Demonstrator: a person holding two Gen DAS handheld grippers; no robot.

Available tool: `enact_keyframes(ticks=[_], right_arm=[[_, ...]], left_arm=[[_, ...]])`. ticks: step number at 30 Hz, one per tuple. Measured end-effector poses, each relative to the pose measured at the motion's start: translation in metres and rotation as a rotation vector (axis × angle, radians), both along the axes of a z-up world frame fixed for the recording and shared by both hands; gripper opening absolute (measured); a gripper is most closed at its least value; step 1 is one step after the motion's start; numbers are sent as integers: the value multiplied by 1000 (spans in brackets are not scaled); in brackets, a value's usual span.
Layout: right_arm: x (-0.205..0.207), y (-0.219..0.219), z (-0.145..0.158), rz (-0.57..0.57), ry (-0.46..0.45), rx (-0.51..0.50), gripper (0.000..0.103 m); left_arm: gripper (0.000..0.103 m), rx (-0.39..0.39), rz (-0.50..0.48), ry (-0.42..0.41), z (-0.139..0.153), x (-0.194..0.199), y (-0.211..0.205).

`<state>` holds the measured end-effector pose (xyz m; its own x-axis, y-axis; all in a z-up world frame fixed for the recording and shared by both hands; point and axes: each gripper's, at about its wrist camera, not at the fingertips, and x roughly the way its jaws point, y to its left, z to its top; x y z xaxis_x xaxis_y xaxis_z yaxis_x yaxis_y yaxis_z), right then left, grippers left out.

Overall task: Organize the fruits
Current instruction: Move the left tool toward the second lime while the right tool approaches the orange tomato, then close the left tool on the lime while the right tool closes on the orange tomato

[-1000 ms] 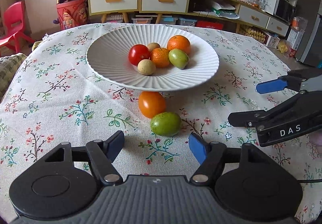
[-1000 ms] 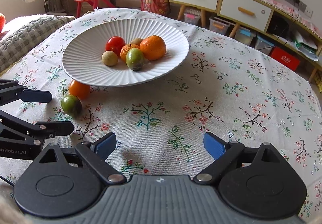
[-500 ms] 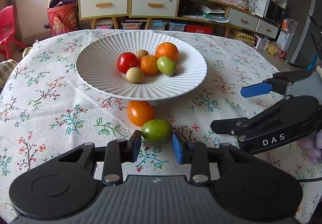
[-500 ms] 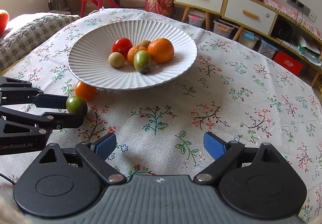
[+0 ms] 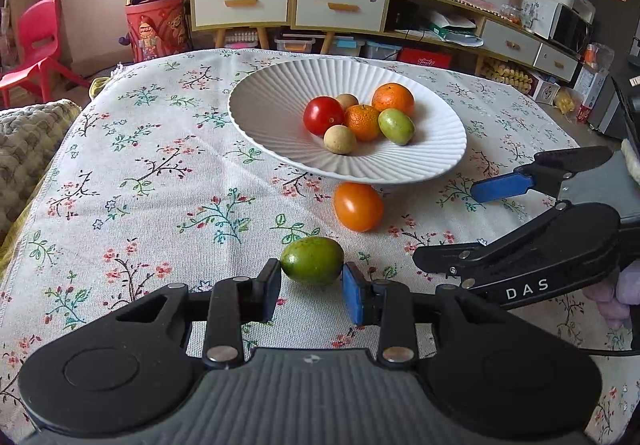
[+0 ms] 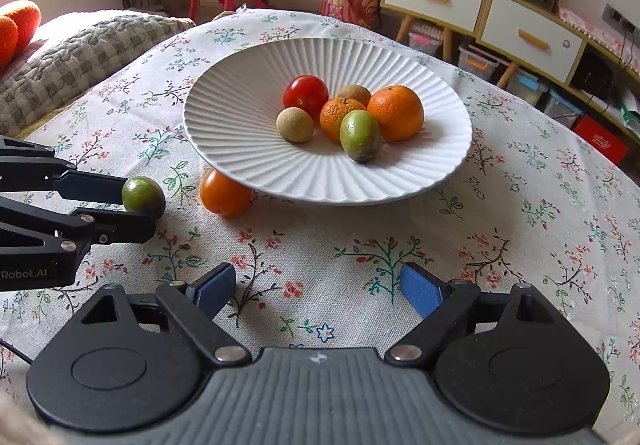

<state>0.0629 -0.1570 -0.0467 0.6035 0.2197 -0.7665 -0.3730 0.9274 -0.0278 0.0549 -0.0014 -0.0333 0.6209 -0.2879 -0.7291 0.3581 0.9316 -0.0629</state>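
Green fruit grabbed, plate's next

Left wrist view: the left gripper [image 5: 312, 285] has its jaws clamped on the green fruit [image 5: 312, 260], just short of the orange tomato [image 5: 358, 206] by the white ribbed plate [image 5: 256, 125]. Right wrist view: the right gripper [image 6: 316, 287] has just been closing a bit but is wide and empty. Next I'd guess it's lift over the rim and drop it among the others.

The green fruit [image 5: 312, 260], loose on the cloth a second ago, is now clamped by the left gripper [image 5: 311, 291] – right gripper [image 6: 316, 291] jaws narrowed slightly, nothing between them.
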Motion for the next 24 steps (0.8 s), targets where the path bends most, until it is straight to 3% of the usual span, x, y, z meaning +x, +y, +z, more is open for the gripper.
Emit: enact_keyframes(ticks=[6, 24], right_arm=[[4, 20, 1, 31, -3, 13, 82], [7, 32, 6, 37, -6, 96, 35]], left_arm=[[18, -13, 14, 15, 0, -2, 17], [18, -21, 33, 23, 0, -2, 31]])
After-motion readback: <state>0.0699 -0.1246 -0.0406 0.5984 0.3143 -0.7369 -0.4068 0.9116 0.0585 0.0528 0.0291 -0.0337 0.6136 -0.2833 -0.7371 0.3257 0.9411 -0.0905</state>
